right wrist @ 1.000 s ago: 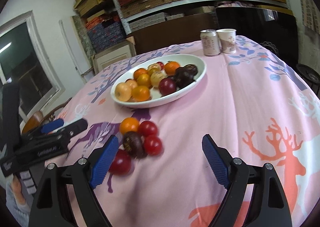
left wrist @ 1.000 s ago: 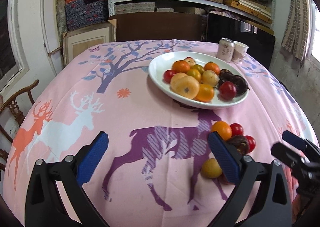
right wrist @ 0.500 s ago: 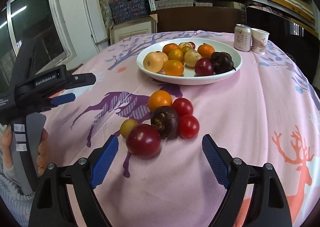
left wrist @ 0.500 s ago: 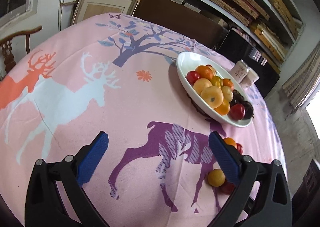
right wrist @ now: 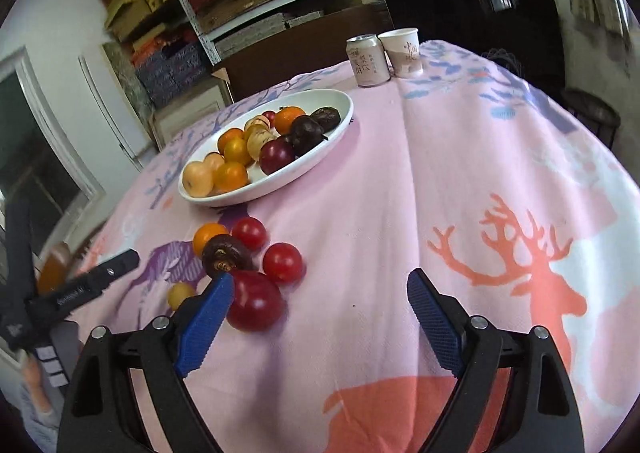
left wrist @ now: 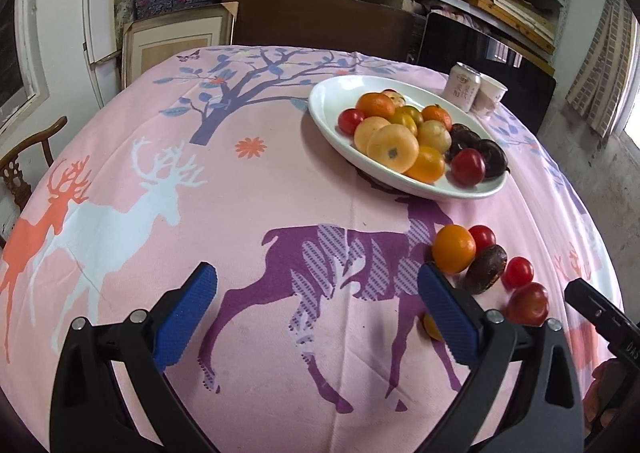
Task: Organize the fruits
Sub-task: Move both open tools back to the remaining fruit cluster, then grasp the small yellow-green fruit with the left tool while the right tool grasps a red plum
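Fruit [right wrist: 240,265] lies loose in a small cluster, red, orange, dark and yellow, near the white plate [right wrist: 320,163], while both grippers [left wrist: 316,307] [right wrist: 320,321] gape empty.

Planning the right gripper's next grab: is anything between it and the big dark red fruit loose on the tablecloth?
Nothing visible. The right gripper stands open, empty, and the big dark red fruit lies just beyond its left blue pad, nearest of the loose pile; the other loose fruits sit behind it.
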`<action>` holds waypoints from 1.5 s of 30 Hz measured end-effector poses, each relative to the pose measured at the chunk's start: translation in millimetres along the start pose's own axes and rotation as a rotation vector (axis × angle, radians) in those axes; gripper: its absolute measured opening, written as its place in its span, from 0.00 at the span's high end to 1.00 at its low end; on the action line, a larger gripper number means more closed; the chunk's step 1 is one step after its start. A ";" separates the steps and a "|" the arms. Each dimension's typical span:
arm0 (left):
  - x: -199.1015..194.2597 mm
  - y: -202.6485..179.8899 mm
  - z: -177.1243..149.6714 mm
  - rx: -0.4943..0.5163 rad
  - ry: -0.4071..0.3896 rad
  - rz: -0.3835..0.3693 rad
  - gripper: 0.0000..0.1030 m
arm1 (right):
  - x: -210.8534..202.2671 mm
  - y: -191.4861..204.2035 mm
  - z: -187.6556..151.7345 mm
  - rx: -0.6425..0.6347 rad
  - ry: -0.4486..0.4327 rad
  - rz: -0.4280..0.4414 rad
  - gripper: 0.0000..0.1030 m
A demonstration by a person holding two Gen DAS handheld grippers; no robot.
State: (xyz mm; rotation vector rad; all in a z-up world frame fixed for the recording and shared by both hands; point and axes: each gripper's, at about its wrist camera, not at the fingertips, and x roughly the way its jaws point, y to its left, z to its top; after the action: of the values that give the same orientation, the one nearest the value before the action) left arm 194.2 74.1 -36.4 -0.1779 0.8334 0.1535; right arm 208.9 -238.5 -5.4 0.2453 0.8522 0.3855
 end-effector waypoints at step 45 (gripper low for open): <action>-1.8 -84.4 -32.7 0.375 0.010 -0.141 0.04 | 9.1 7.5 3.6 -0.023 0.043 0.120 0.61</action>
State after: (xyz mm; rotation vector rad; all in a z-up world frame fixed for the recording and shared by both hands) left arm 186.7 -15.4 -48.4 0.1151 0.8420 -0.1363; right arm 215.4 -228.1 -6.6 0.2681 0.8767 0.5138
